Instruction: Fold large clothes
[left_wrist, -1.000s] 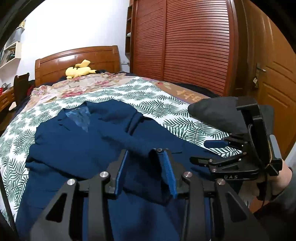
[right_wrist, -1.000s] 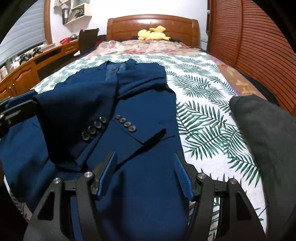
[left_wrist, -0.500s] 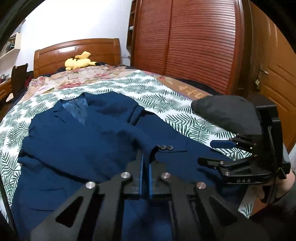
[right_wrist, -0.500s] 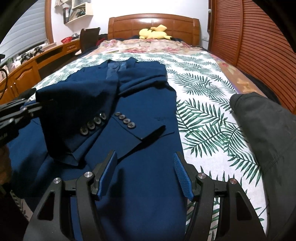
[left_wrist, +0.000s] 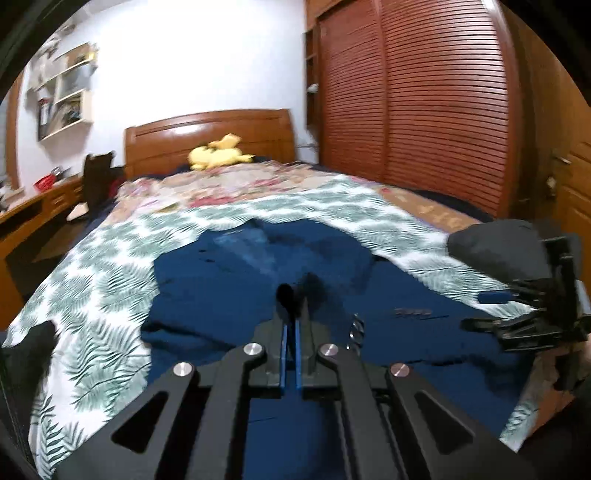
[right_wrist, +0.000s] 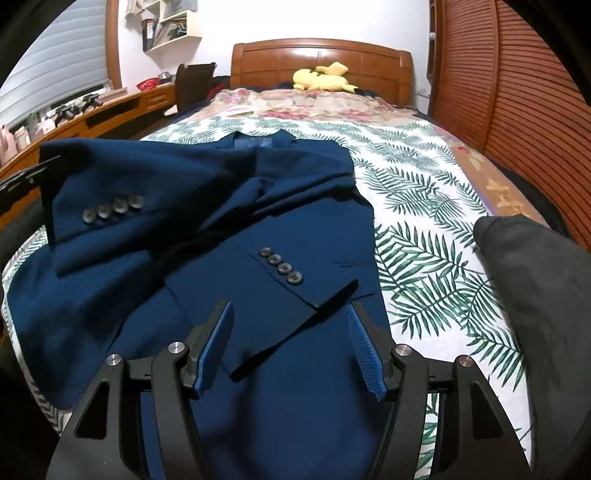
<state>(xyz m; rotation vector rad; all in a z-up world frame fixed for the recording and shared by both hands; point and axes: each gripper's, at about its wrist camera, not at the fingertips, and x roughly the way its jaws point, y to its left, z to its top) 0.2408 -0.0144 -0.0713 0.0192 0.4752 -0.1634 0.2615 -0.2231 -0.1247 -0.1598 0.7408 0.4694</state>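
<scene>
Navy suit jacket (right_wrist: 295, 229) lay face-up on the bed, on a white sheet (right_wrist: 424, 236) printed with green fern leaves; matte woven cloth, collar toward the glossy wooden headboard (right_wrist: 321, 59). One sleeve (right_wrist: 291, 295) was folded across the front, cuff with four dark round buttons, flat on the jacket body. Other sleeve (right_wrist: 99, 206) was lifted off the bed at the left of the right wrist view, cuff also with four buttons, hanging stiff and creased.

Left tool (left_wrist: 290, 325) was clenched, blue ribbed pads pressed together with a pinch of dark navy cloth at the tips; left view motion-blurred, so the exact spot of the pinch is hard to read. Right tool (right_wrist: 290, 339) was released, its pads apart and nothing between them, hovering above the jacket hem near the folded cuff.

Dark grey soft bundle (right_wrist: 535, 295) sat on the sheet at the right edge, apart from the jacket. Yellow plush toy (right_wrist: 323, 79) lay by the headboard on a floral quilt (right_wrist: 303, 107). Slatted reddish-brown wardrobe doors (left_wrist: 443, 110) ran along the right side.
</scene>
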